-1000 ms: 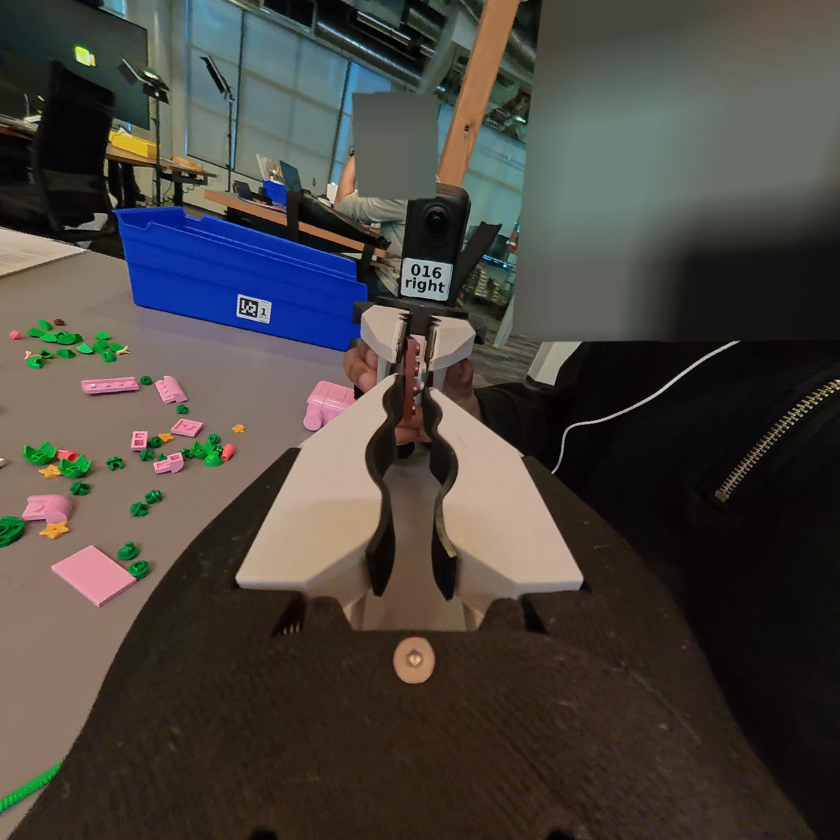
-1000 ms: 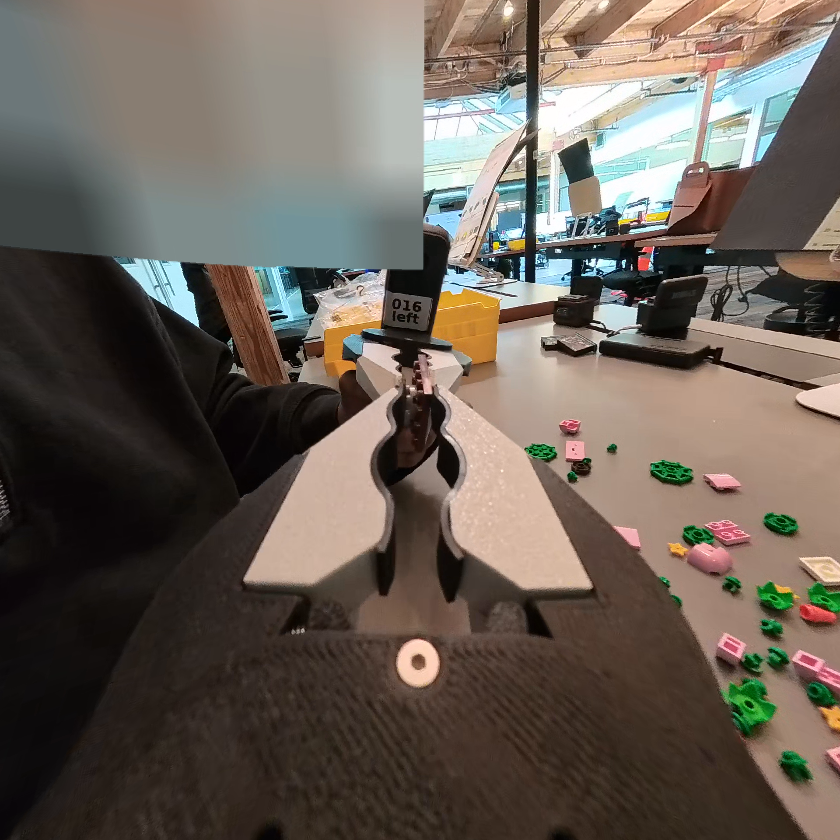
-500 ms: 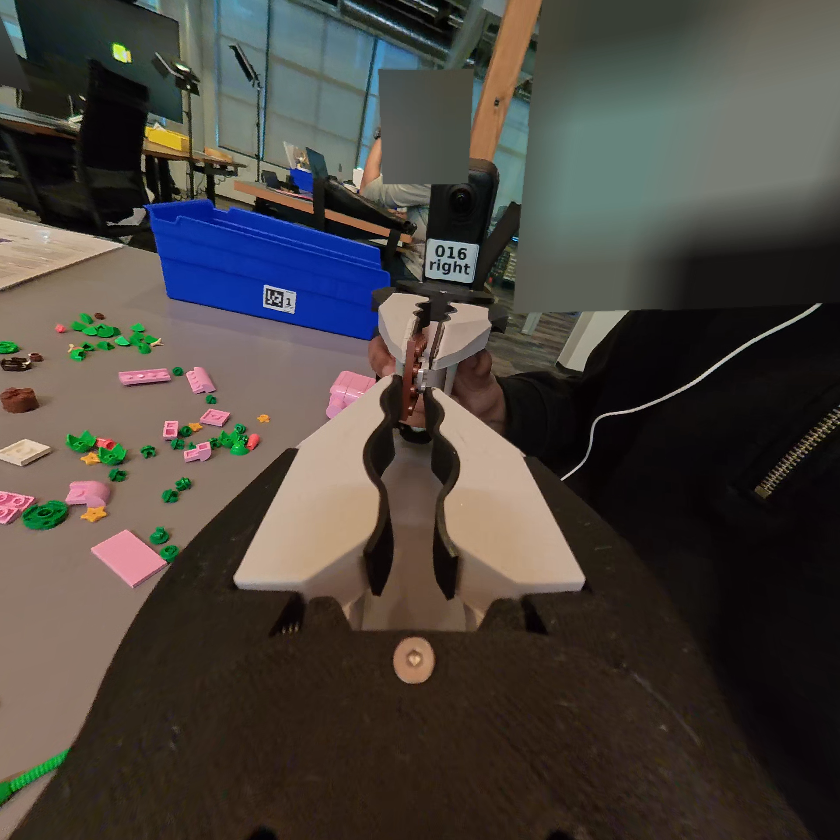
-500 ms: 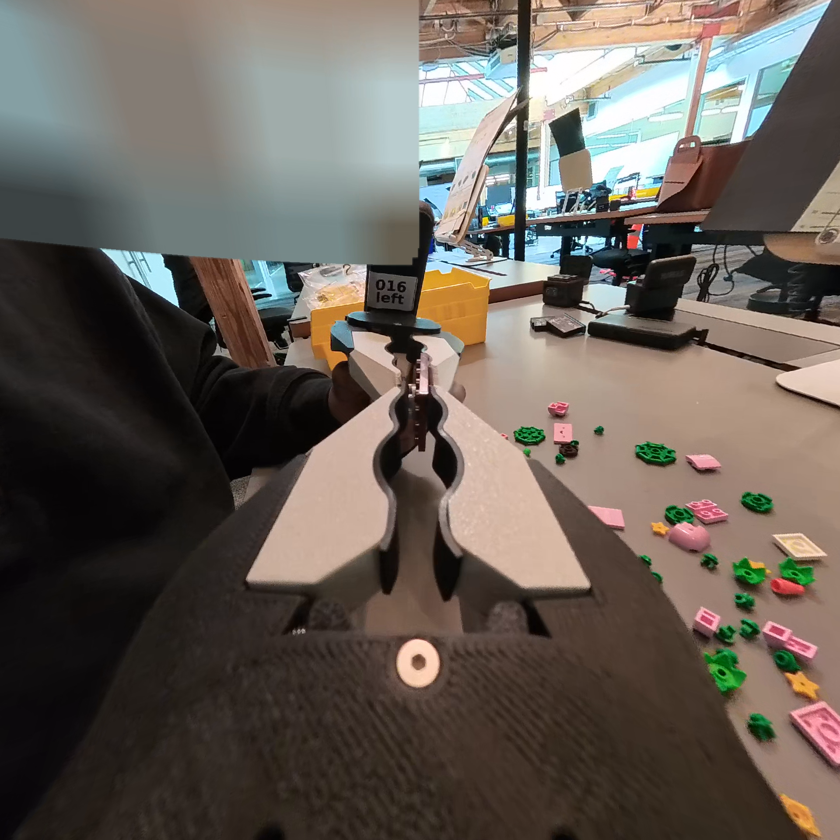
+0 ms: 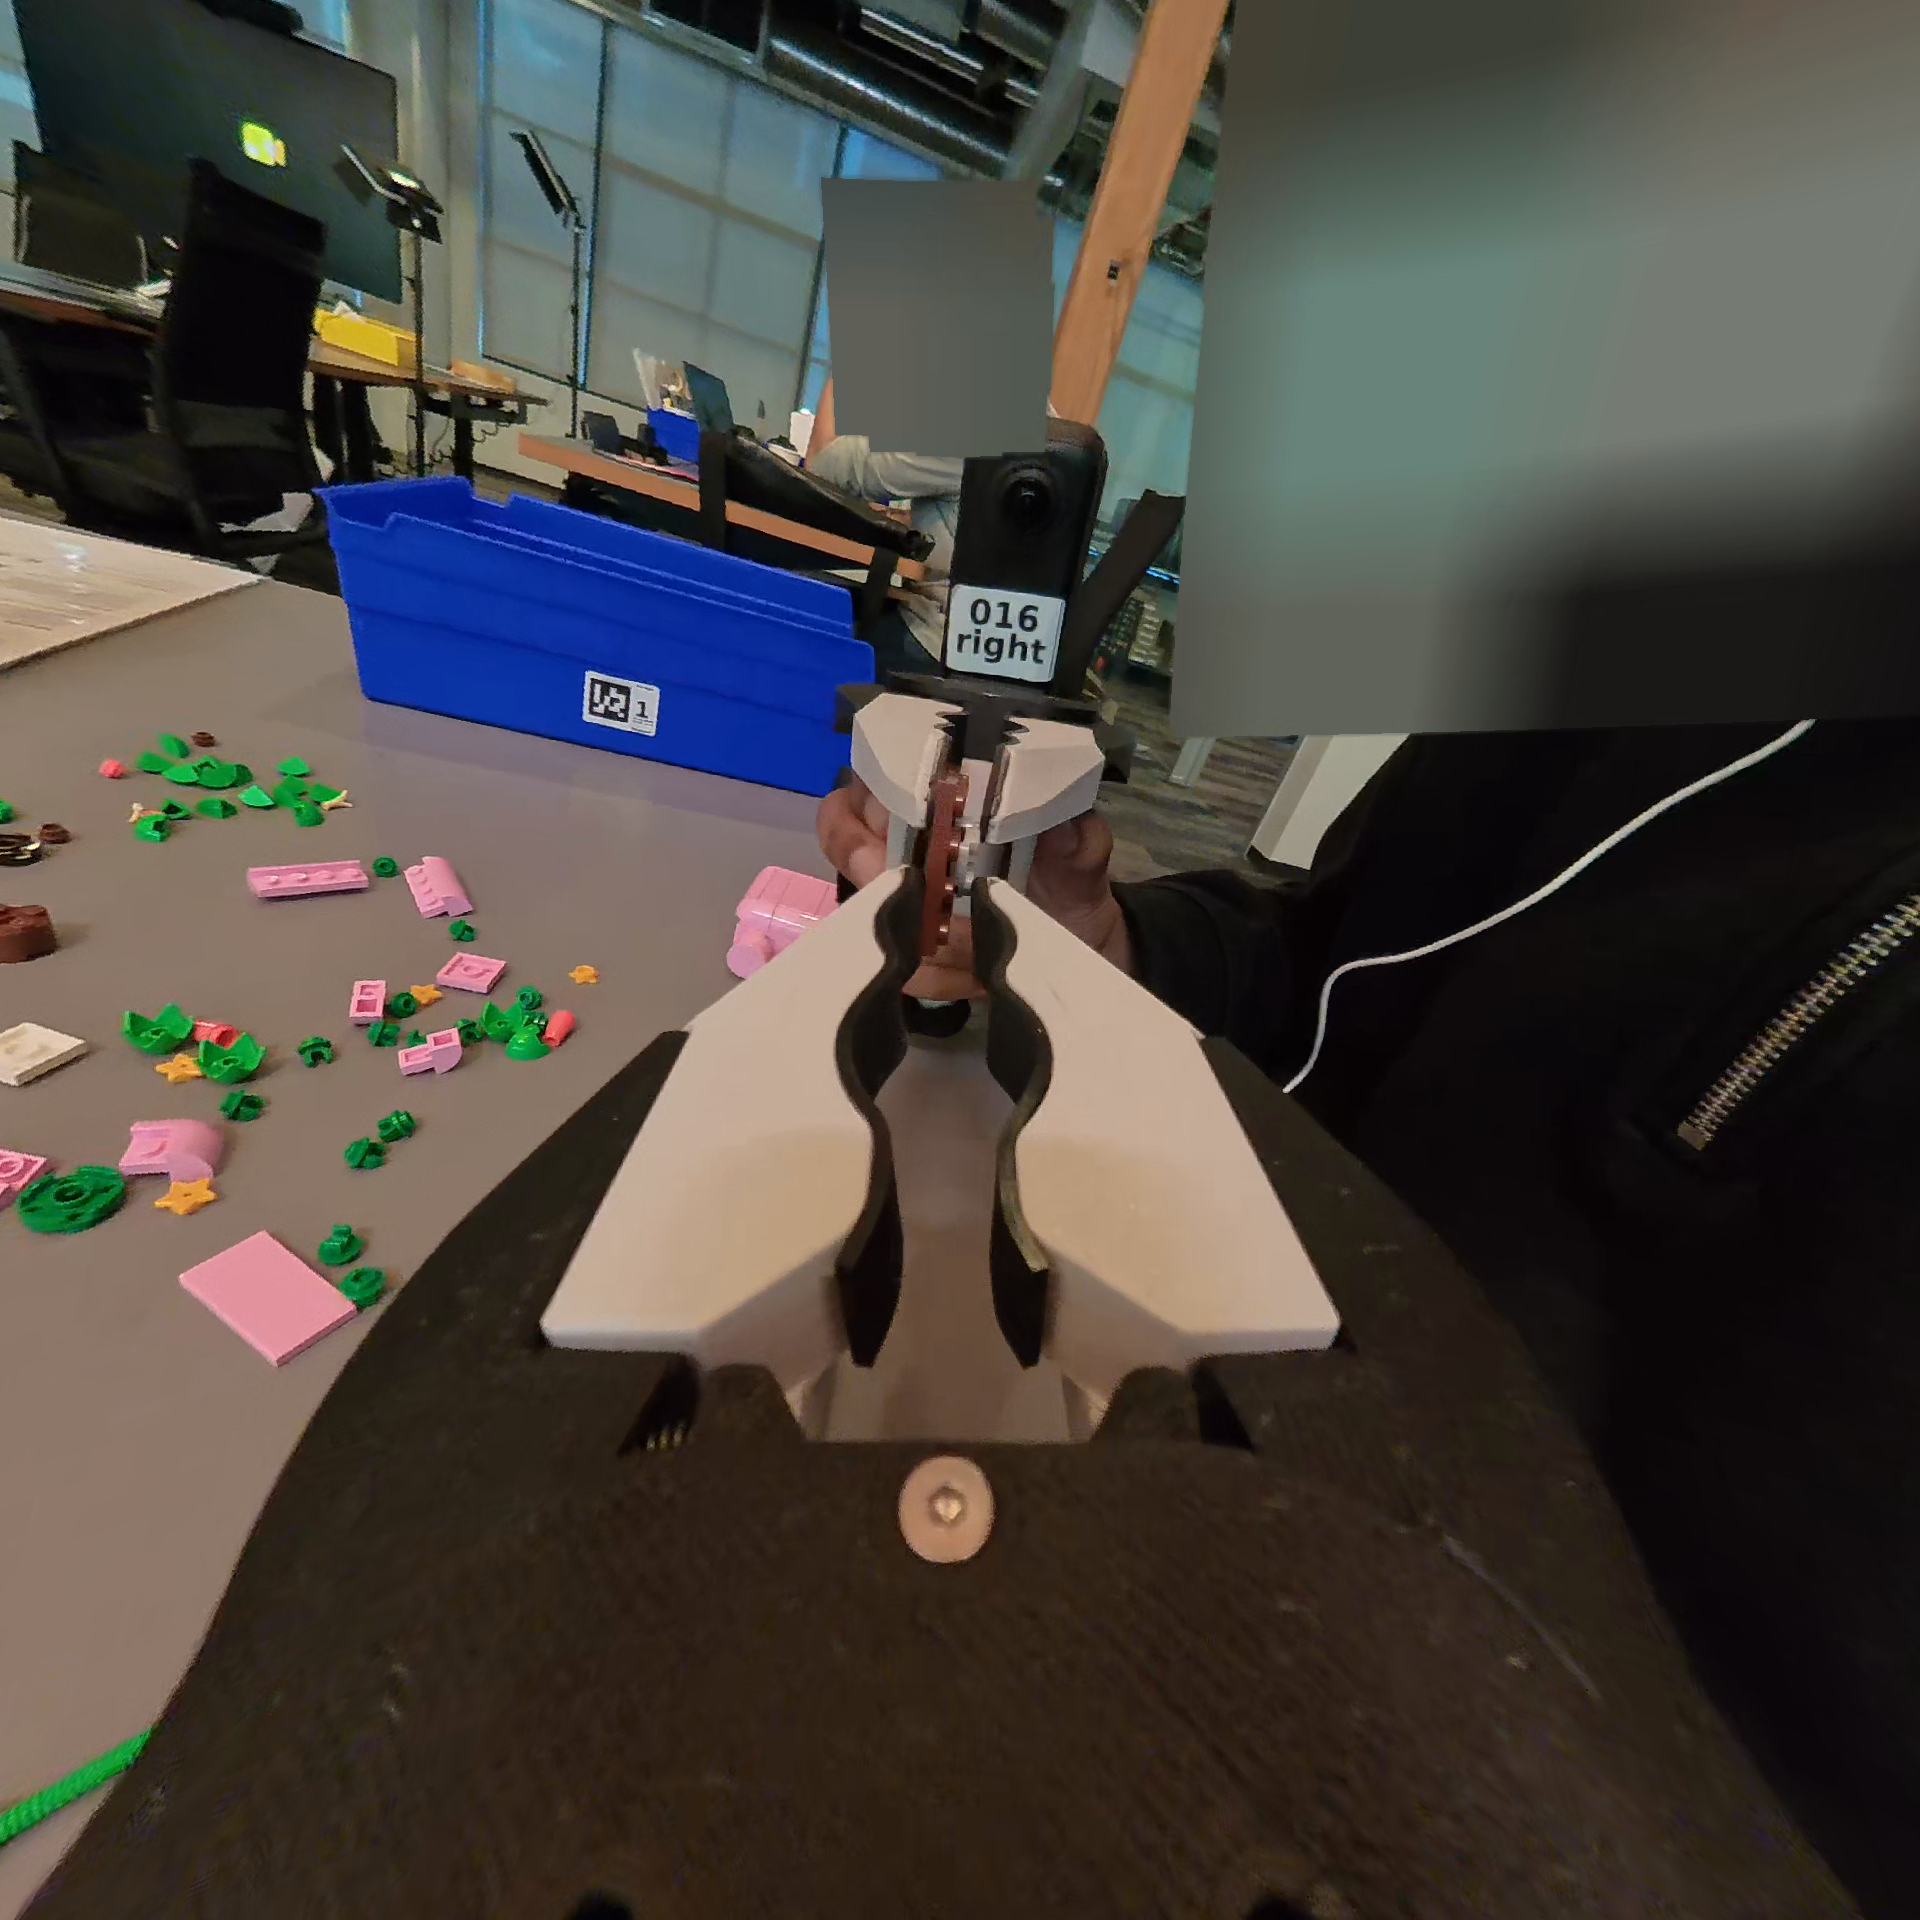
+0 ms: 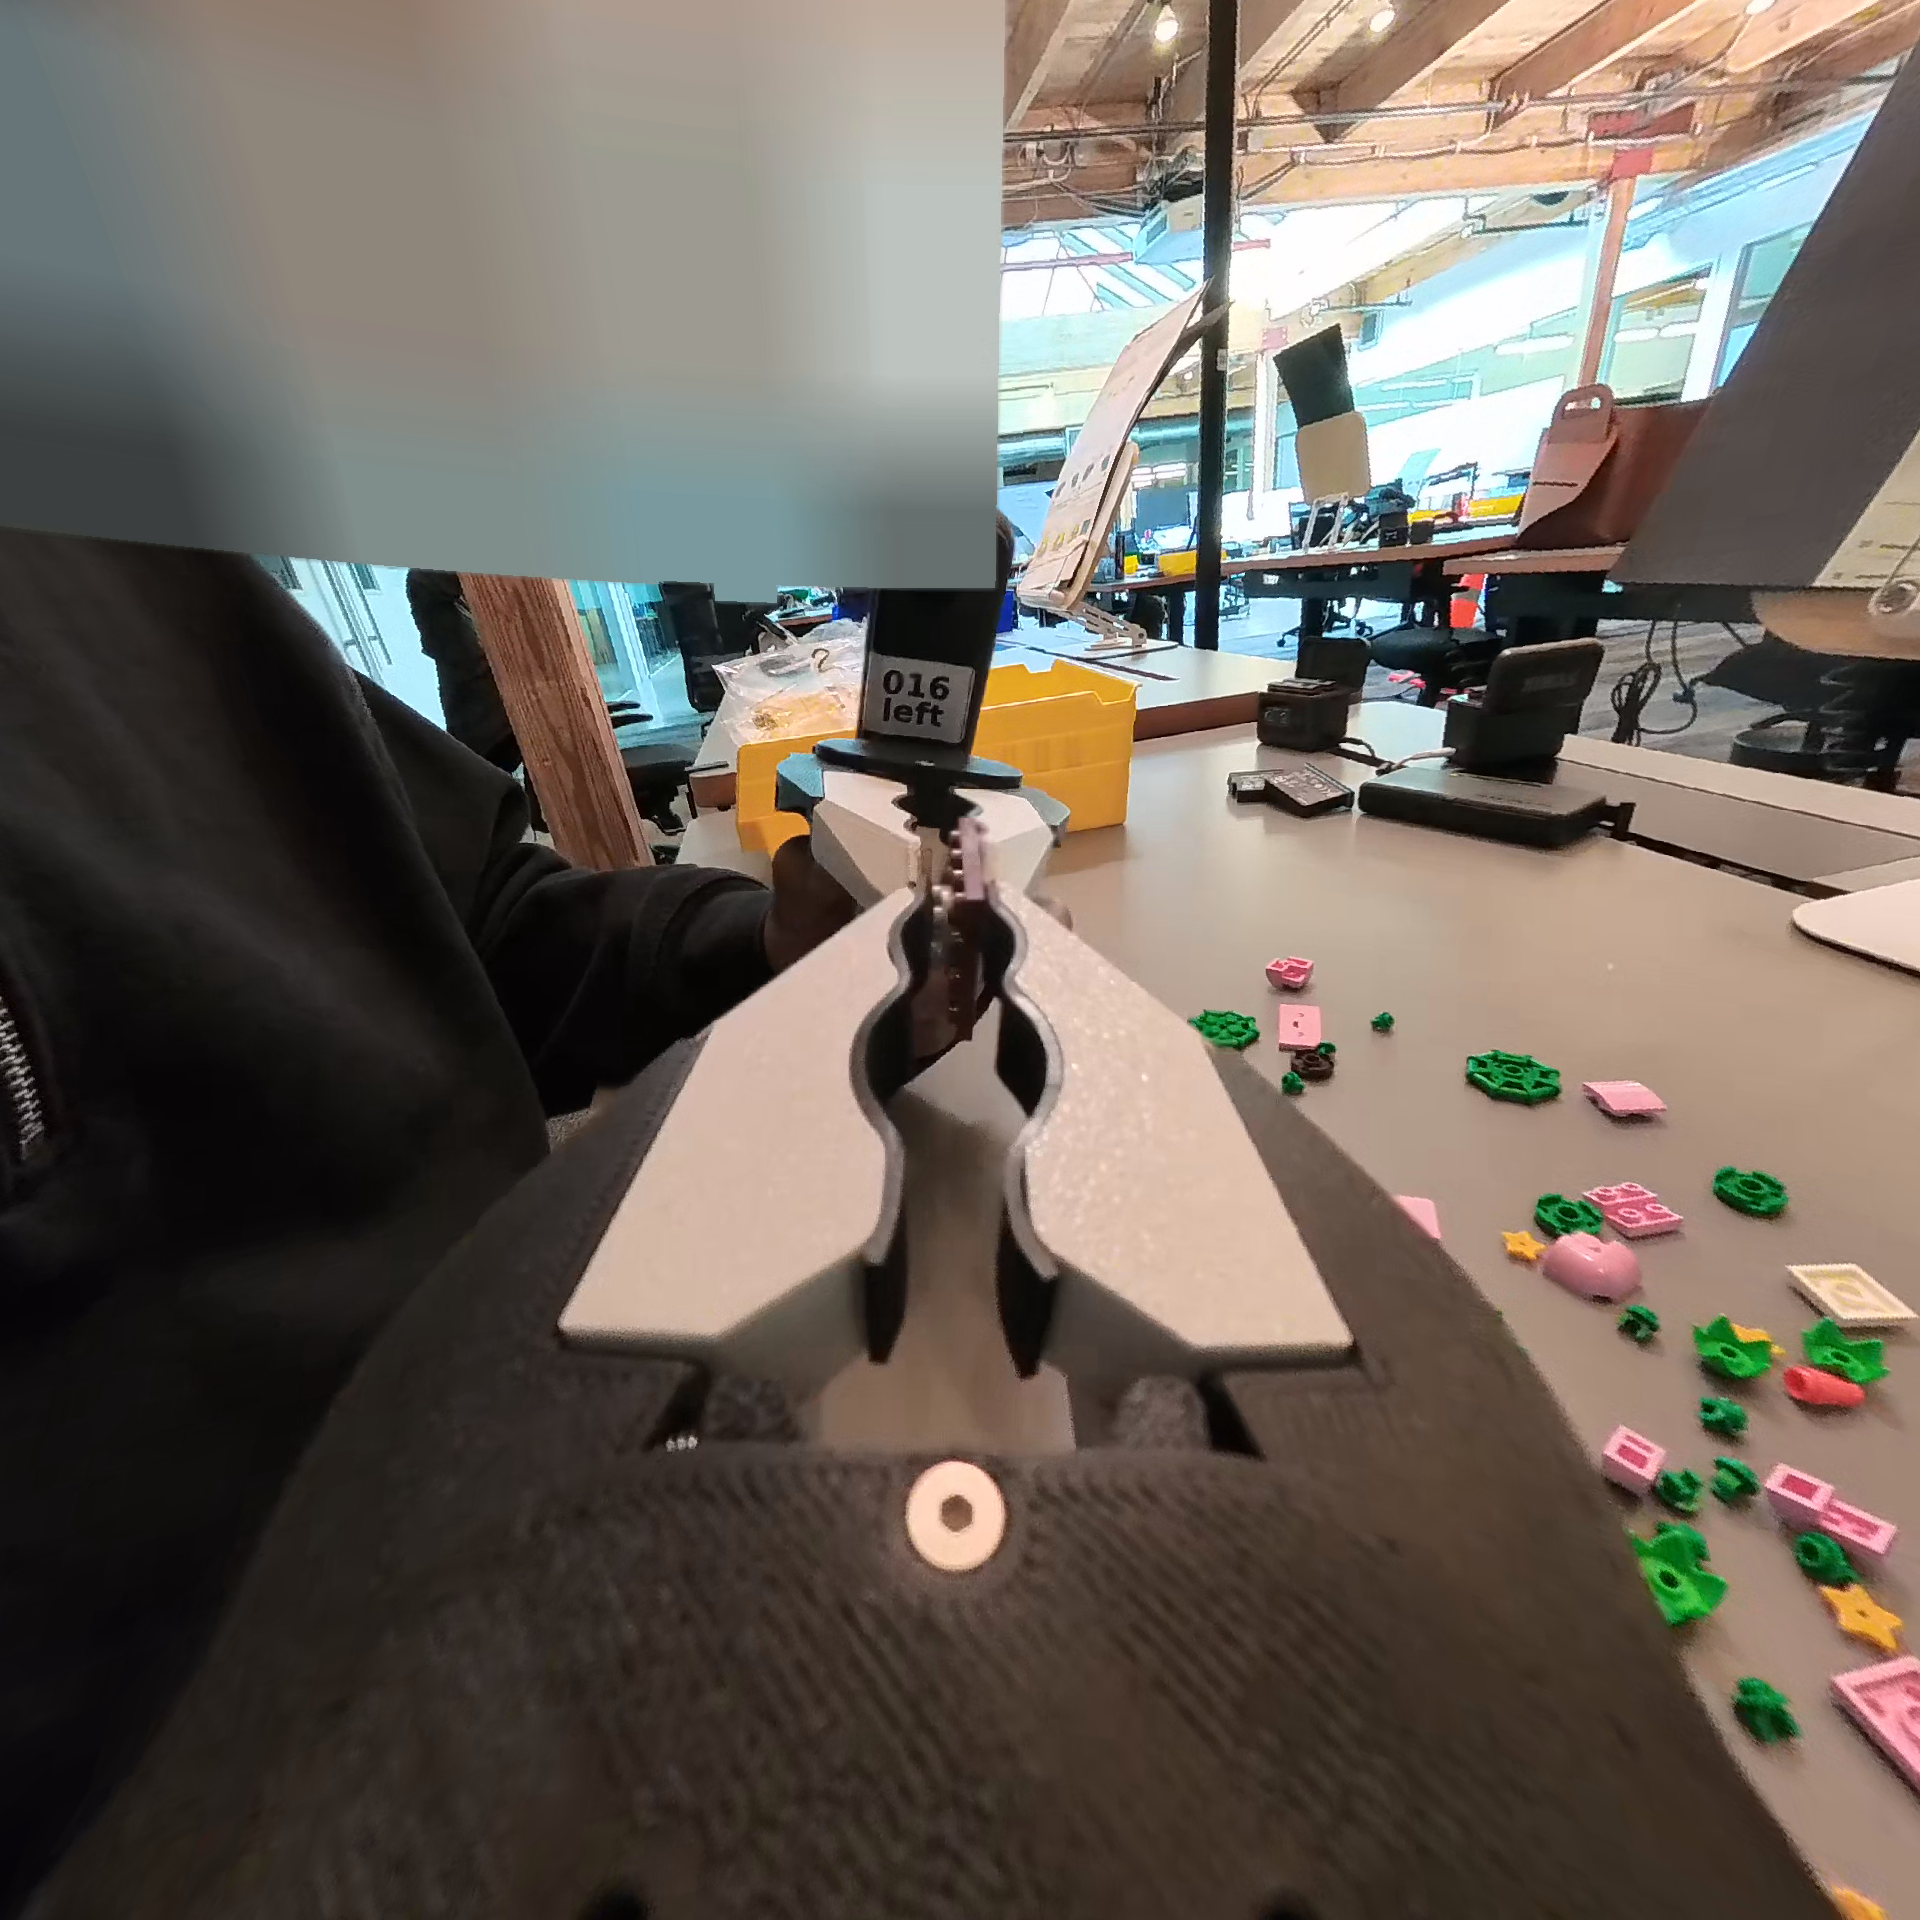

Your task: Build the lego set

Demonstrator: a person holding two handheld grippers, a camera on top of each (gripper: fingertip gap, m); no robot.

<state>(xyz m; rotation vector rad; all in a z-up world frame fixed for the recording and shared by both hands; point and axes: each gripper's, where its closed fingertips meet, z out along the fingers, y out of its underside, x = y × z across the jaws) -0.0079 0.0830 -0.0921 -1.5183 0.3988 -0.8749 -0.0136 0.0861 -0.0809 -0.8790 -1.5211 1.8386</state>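
I have the left hand-held gripper (image 5: 943, 914) and the right hand-held gripper (image 6: 951, 925) tip to tip above the near edge of the surface (image 5: 623, 831), both clenched on the small brown-and-pink lego assembly (image 5: 943, 868) between them. To seat it well I should press straight along the shared axis without twisting; the joint itself is hidden by the fingers, so I cannot tell whether the studs line up

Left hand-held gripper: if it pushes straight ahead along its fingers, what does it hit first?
Most likely the right hand-held gripper facing it head-on, tips nearly meeting around the small reddish-brown and pink lego assembly between them. The left hand-held gripper already looks shut on that piece; exact depth is unclear.
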